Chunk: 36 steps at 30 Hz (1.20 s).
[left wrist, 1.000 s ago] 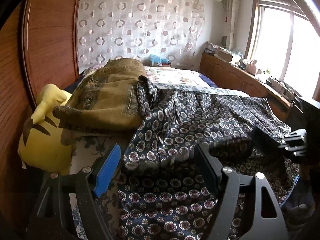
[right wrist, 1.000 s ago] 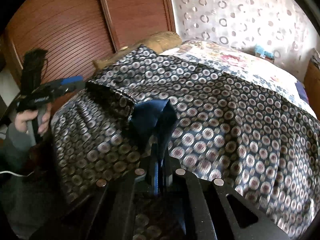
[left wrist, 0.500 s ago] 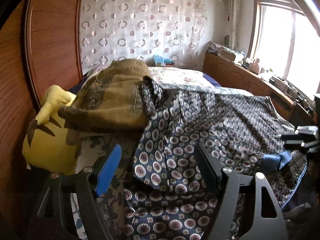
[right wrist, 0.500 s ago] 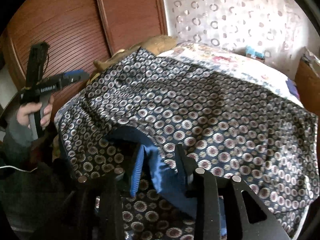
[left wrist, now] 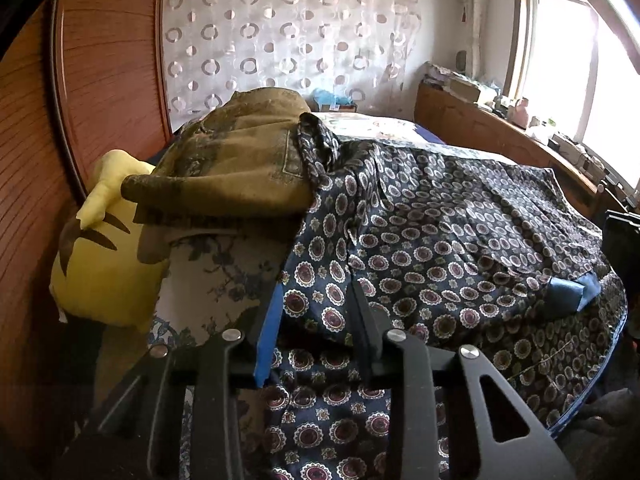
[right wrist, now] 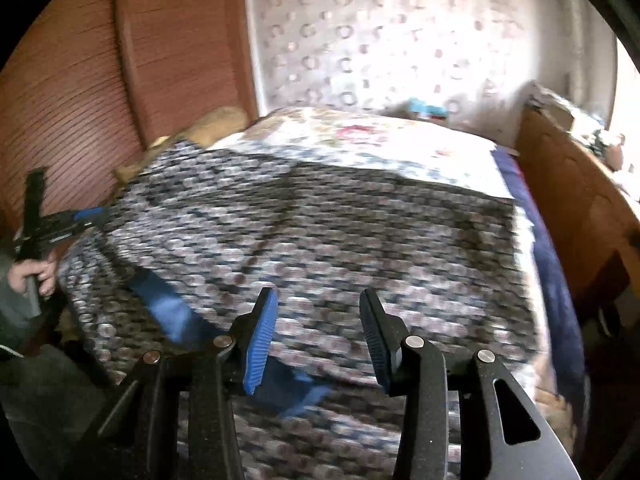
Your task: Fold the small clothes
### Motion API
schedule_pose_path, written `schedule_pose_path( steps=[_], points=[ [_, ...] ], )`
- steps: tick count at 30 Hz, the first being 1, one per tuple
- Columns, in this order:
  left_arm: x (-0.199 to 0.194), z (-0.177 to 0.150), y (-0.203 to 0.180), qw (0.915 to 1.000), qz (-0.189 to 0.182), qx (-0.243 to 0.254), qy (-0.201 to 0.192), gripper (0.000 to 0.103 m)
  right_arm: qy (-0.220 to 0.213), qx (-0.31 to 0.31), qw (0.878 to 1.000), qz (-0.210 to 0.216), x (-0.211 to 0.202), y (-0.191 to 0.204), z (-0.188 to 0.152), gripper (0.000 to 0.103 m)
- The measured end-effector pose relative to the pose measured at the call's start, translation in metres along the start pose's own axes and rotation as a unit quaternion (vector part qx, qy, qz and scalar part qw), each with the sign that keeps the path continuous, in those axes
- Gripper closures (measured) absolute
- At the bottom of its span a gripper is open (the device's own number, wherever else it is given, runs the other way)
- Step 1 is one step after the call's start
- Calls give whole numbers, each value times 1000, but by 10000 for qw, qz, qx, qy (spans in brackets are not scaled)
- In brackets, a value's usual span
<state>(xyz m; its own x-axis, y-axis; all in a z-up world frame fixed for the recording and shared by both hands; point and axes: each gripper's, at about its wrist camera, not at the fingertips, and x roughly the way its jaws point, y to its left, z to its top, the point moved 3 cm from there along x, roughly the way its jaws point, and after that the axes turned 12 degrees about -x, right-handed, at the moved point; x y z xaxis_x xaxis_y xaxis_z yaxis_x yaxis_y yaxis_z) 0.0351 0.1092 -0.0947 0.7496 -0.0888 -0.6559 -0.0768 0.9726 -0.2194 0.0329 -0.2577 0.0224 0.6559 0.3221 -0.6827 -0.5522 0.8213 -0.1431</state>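
A dark blue garment [left wrist: 440, 248] printed with small round medallions lies spread over the bed, with a plain blue hem turned up at its near right edge [left wrist: 568, 294]. My left gripper [left wrist: 316, 300] is half closed, its jaws on either side of a fold at the garment's near left edge. In the right wrist view the same garment [right wrist: 340, 232] is blurred. My right gripper [right wrist: 316, 320] is open and empty just above it, with the blue hem [right wrist: 168, 304] to its left. The left gripper [right wrist: 68, 224] shows there at far left.
A brown patterned garment [left wrist: 236, 168] is heaped on the bed's left side over a yellow plush toy [left wrist: 100, 256]. A floral bedsheet [right wrist: 360, 140] covers the far bed. A wooden wardrobe [left wrist: 92, 80] stands left, a wooden cabinet [left wrist: 500, 136] right under the window.
My right gripper let go of the blue hem, opened and pulled back to the right. My left gripper narrowed around the garment's left edge fold. The garment now lies flatter.
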Motion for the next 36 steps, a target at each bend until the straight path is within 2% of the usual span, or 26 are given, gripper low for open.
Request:
schedule_pose_path(
  steps=[4,8,11,13,16,18,22,23,25,26,30,36],
  points=[
    [0,0,-2,10000,-20,53,15,82,120,294,9983,-483,-3,-34,-15,58],
    [5,-1,-1,9999,61,59,65,82,334,576,9925,-1026,2,-72,-33,58],
    [9,-1,-1,9999,28,41,142,82,528,832,9869,-1278,9,-95,-49,58],
    [13,-2,-2,9998,49,86,186,82,633,993,9843,-1316,16,-106,-56,58],
    [14,-3,-4,9997,31,131,212,95,700,1114,9834,-1253,27,-113,-59,58],
    [14,-2,-5,9997,41,143,182,99,694,1211,9838,-1121,37,-118,-62,58],
    [8,0,-5,9999,13,97,72,102,756,1349,9834,-951,55,-131,-64,58],
    [6,0,-5,10000,-14,75,41,103,698,1376,9841,-884,55,-133,-64,60],
    [0,2,-5,9999,-117,42,4,103,570,1365,9864,-712,53,-136,-65,96],
    [-5,2,-5,9999,-166,39,-20,103,522,1337,9872,-689,50,-134,-65,100],
    [-12,1,-3,9997,-216,0,-74,103,280,1241,9897,-663,31,-128,-64,102],
    [-11,4,9,9996,-11,-171,-211,102,165,1124,9906,-766,9,-126,-67,102]
  ],
)
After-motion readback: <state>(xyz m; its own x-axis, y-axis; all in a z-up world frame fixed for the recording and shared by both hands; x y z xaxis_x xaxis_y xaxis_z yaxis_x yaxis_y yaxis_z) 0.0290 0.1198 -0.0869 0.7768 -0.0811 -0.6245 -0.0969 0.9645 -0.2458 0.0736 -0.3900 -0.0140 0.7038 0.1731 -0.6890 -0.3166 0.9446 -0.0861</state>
